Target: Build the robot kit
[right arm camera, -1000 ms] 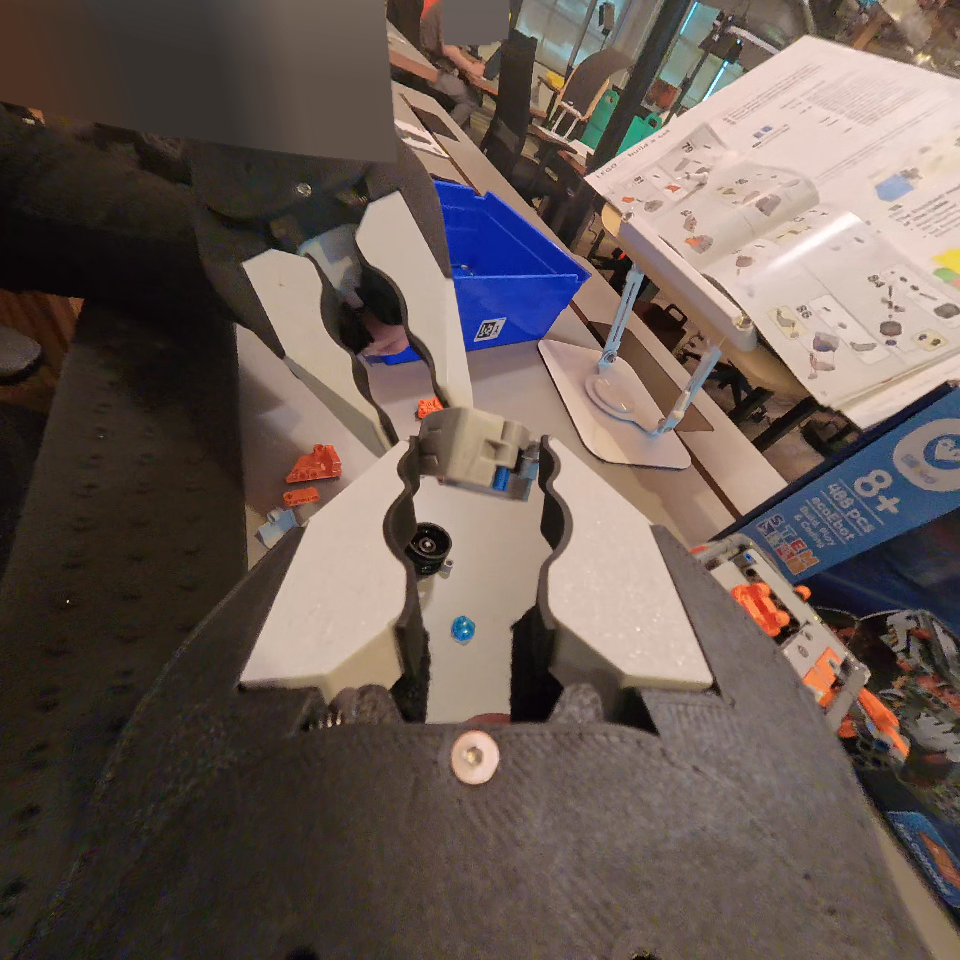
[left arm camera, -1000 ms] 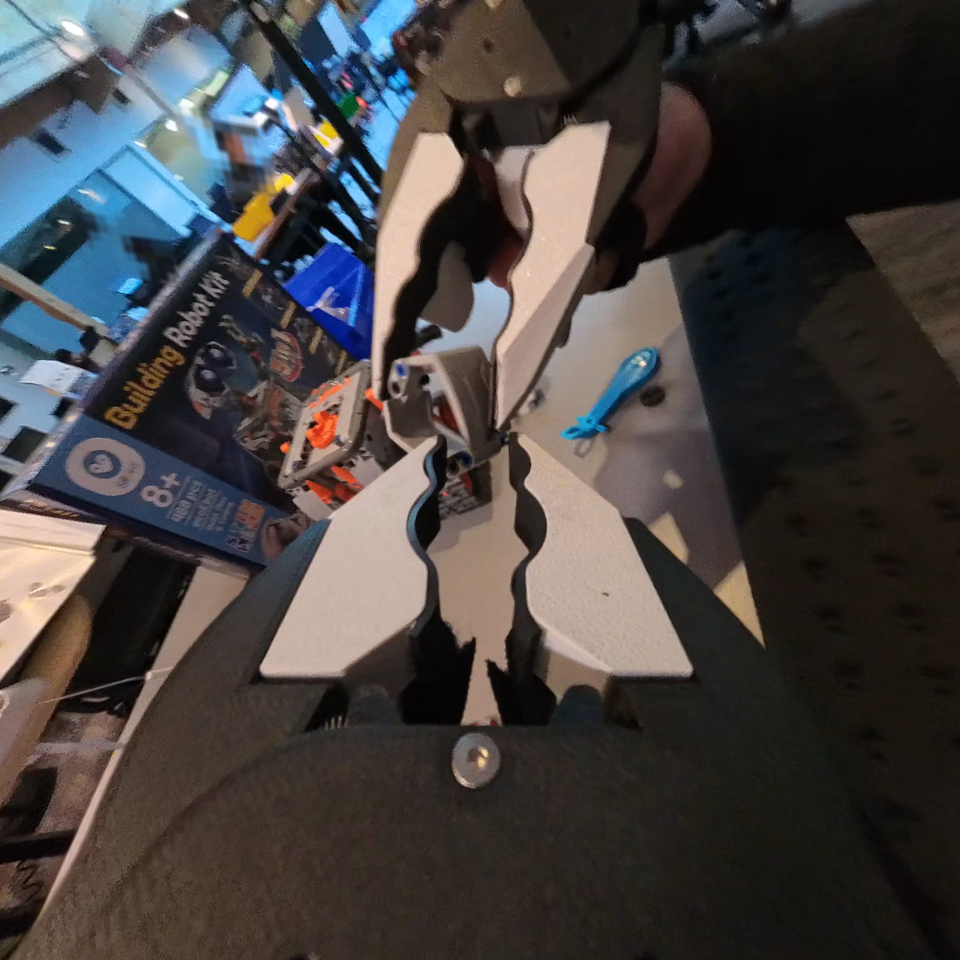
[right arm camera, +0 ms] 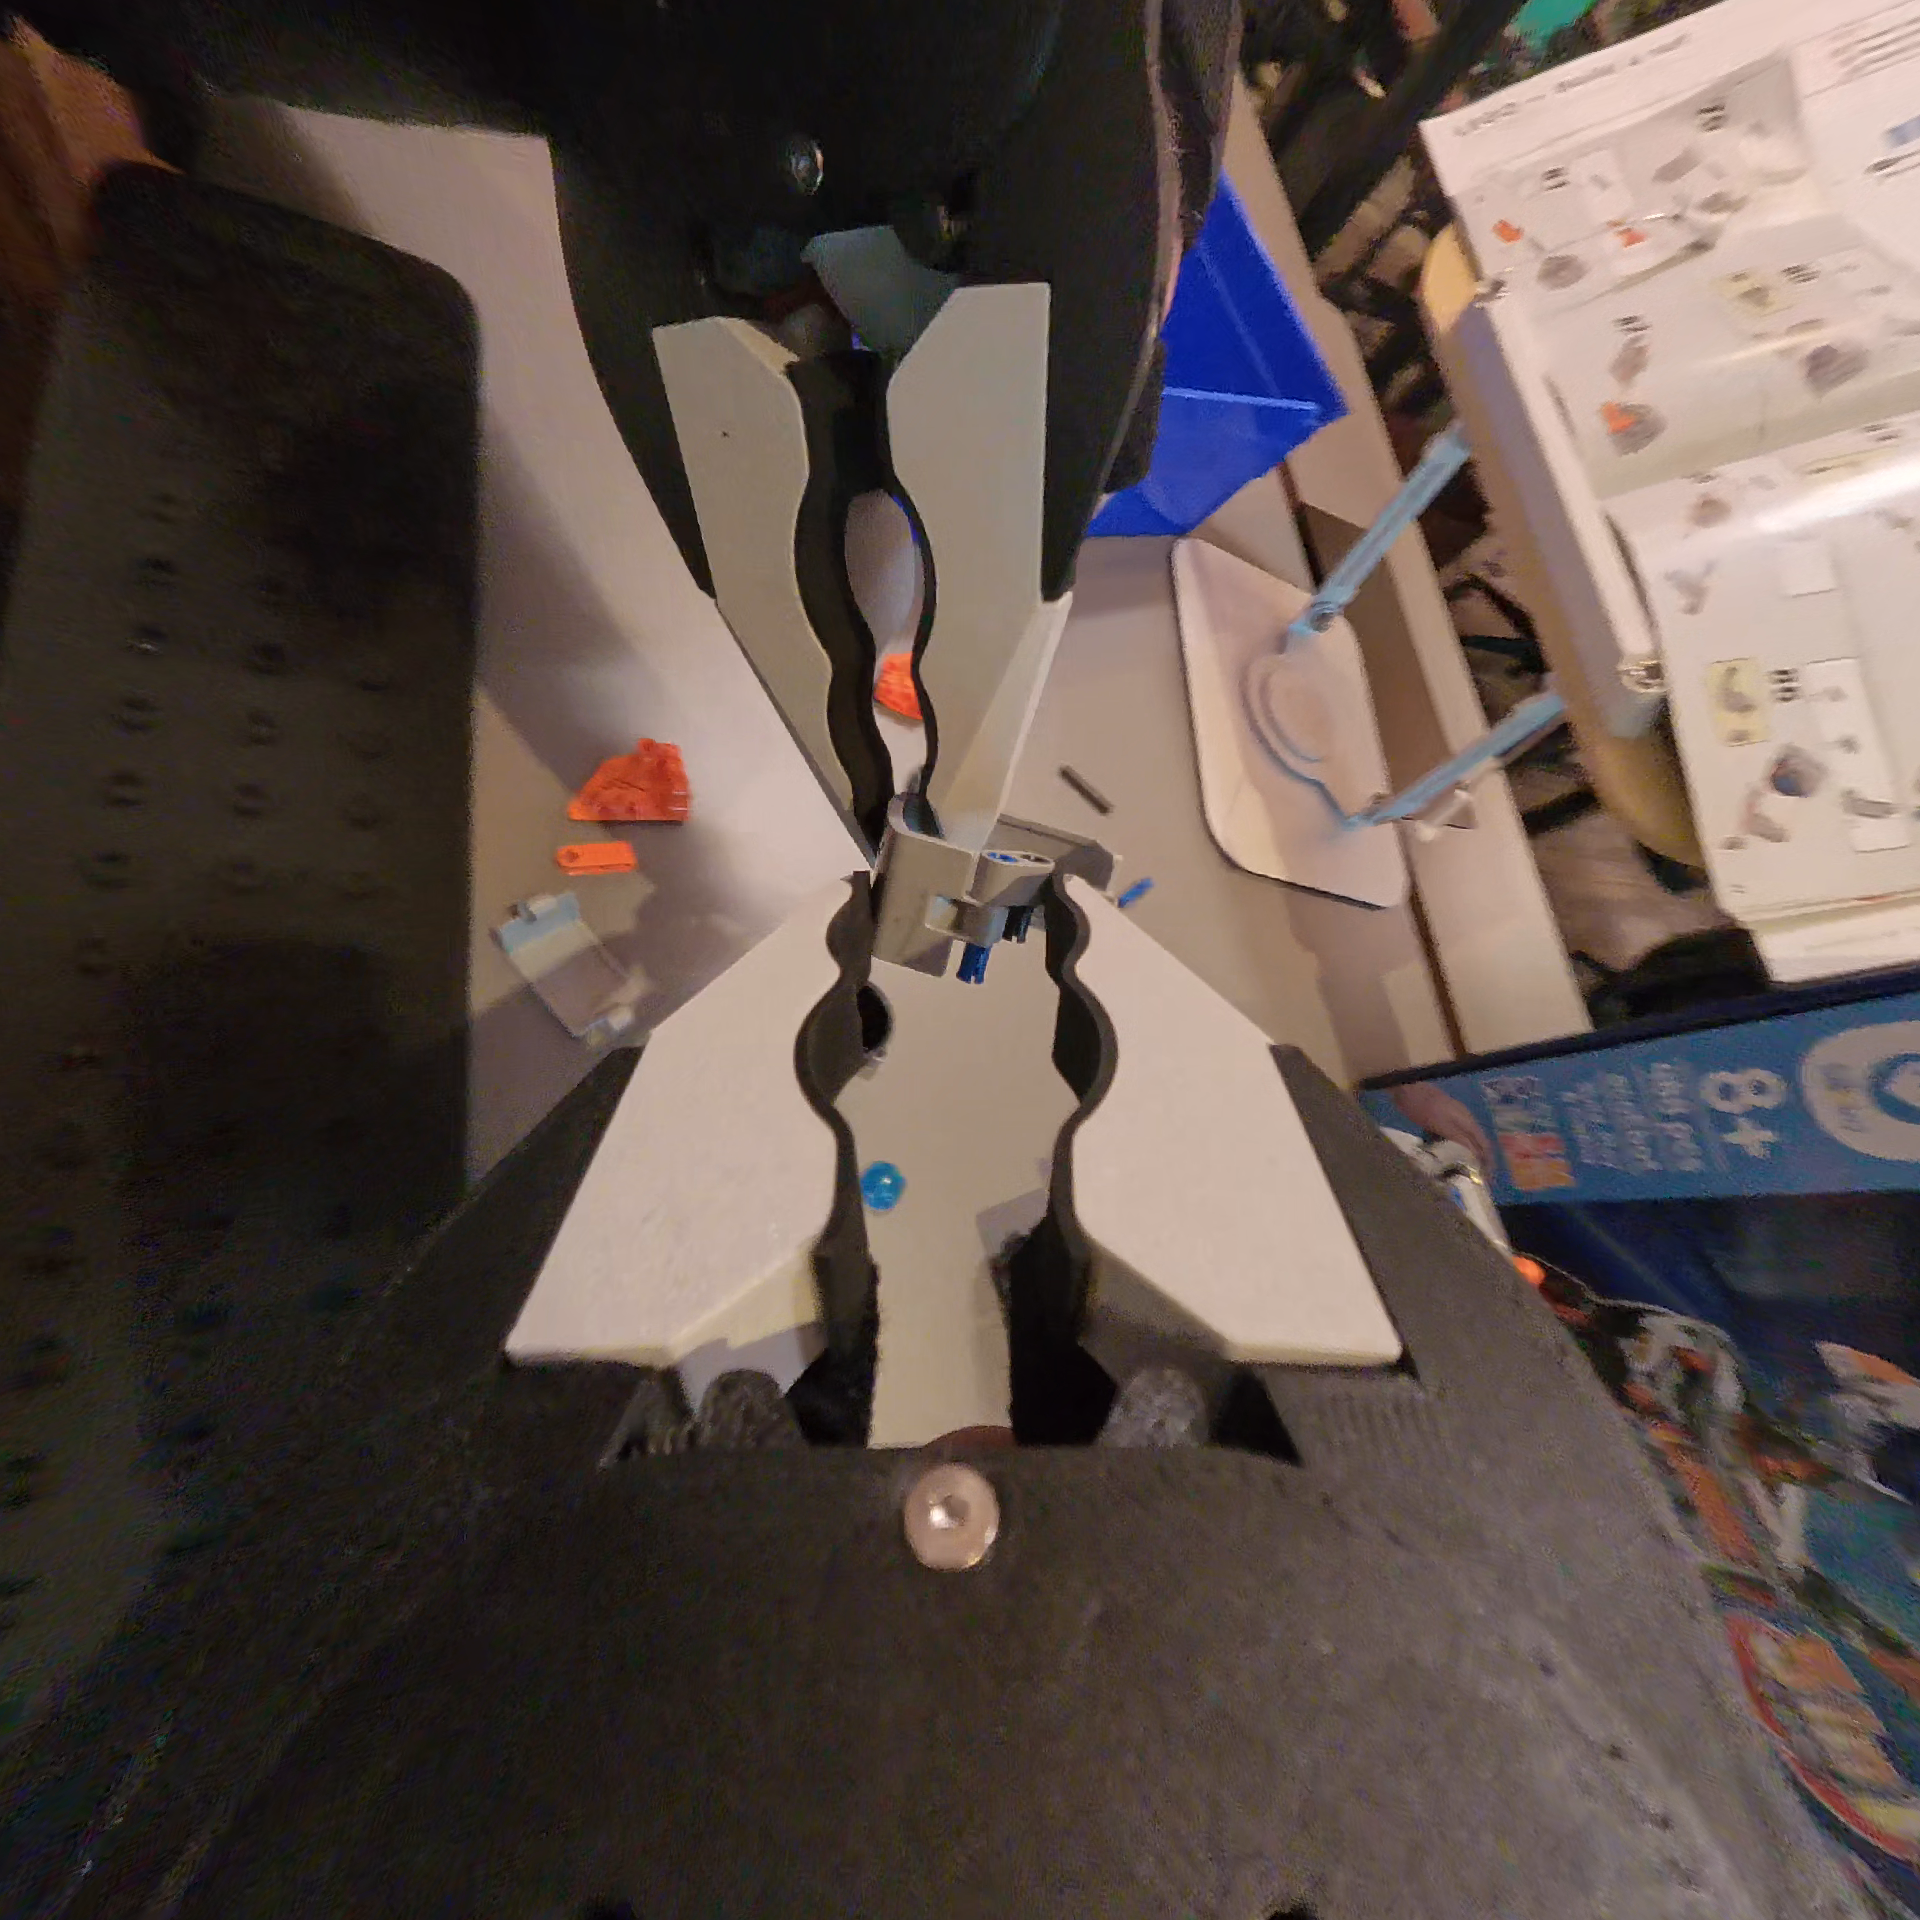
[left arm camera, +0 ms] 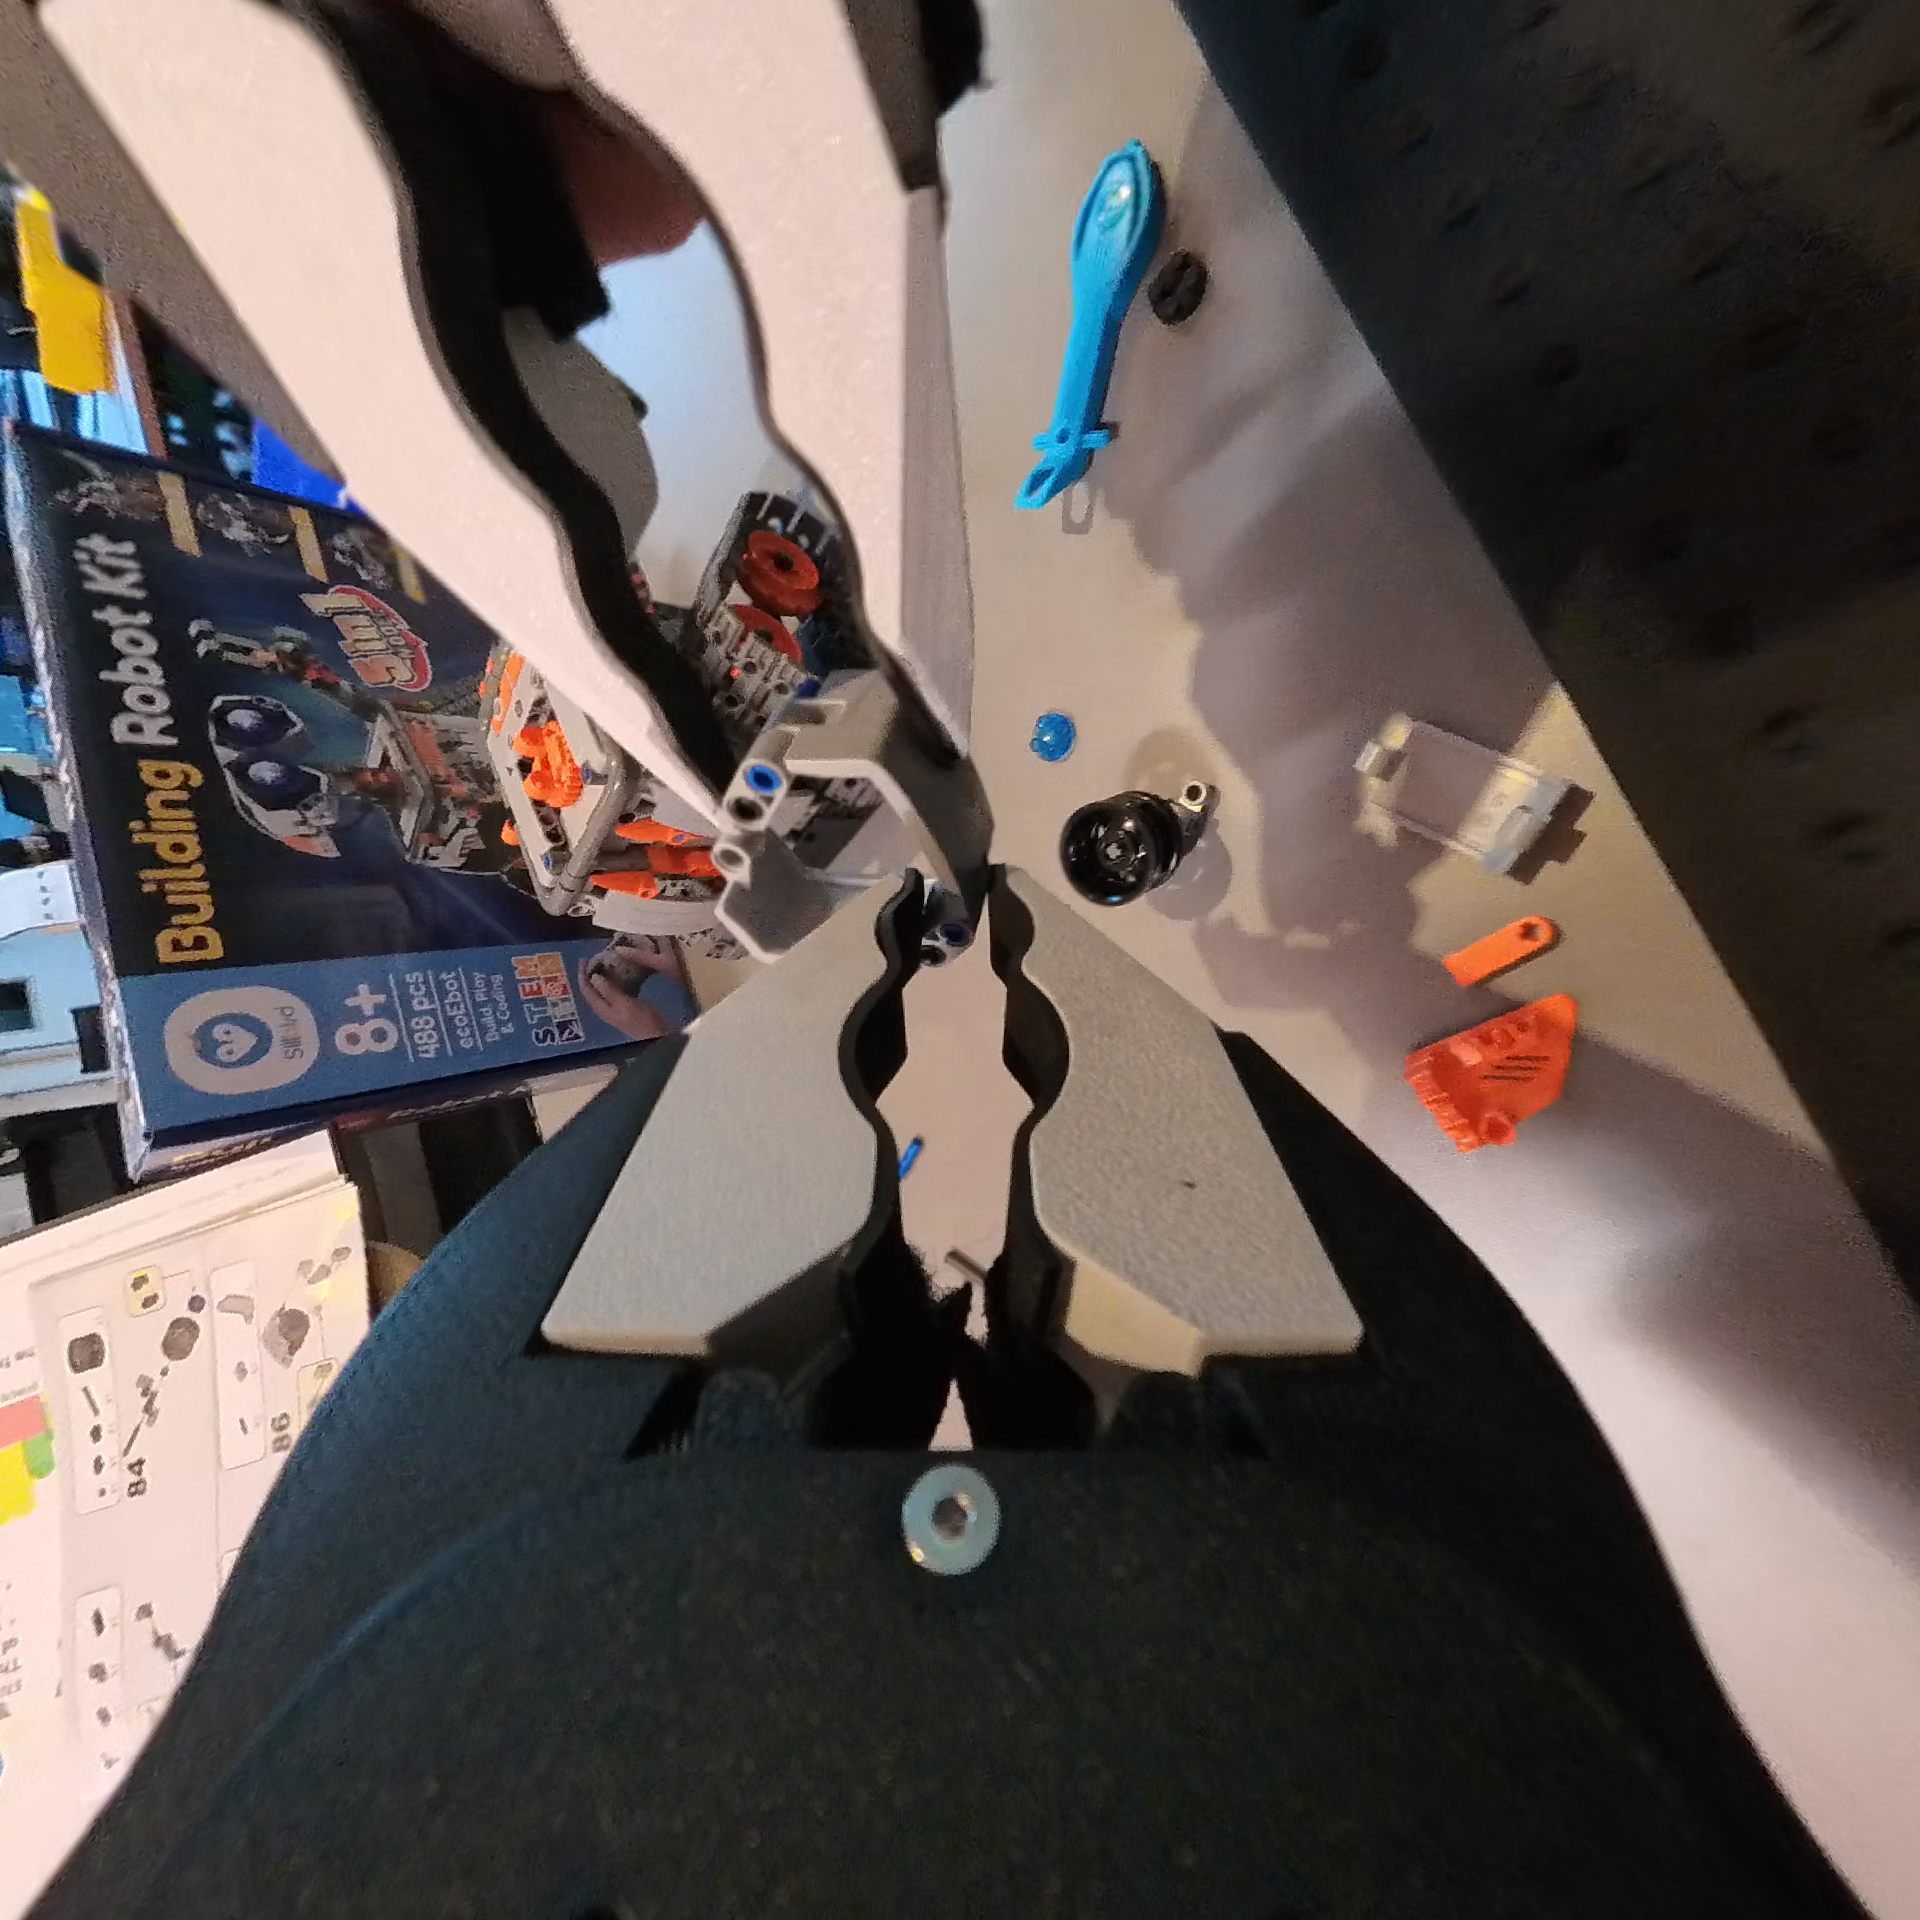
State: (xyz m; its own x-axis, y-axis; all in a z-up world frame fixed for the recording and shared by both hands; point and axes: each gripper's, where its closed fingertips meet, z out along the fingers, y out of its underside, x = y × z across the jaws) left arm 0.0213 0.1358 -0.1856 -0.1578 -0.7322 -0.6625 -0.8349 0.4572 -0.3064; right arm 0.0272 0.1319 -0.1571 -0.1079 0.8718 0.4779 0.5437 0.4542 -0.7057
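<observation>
A grey building-toy piece with blue pins (right arm camera: 935, 894) is held in the air over the white table (right arm camera: 623, 582). My right gripper (right arm camera: 961, 899) is shut on it across its width. My left gripper (left arm camera: 948, 904) meets it tip to tip from the opposite side, and its jaws stand narrow, pinched on the piece's blue-pinned end (left arm camera: 945, 935). The piece also shows in the left wrist view (left arm camera: 800, 831). In the right wrist view the left gripper's fingers (right arm camera: 966, 582) come down from above onto the piece's top.
On the table lie a black wheel (left arm camera: 1117, 847), a blue stud (left arm camera: 1051, 736), a blue tool (left arm camera: 1101, 301), a clear part (left arm camera: 1465, 790) and orange parts (left arm camera: 1491, 1070). A half-built model (left arm camera: 582, 810), kit box (left arm camera: 312, 790), blue bin (right arm camera: 1236, 395), booklet on its stand (right arm camera: 1714, 416) and black mat (right arm camera: 229, 727) surround them. Left and right tips are no more than a few centimetres apart.
The two grippers have drawn closer together. The left gripper's jaws have narrowed onto the end of the grey piece, which the right gripper still holds. Both views have tilted.
</observation>
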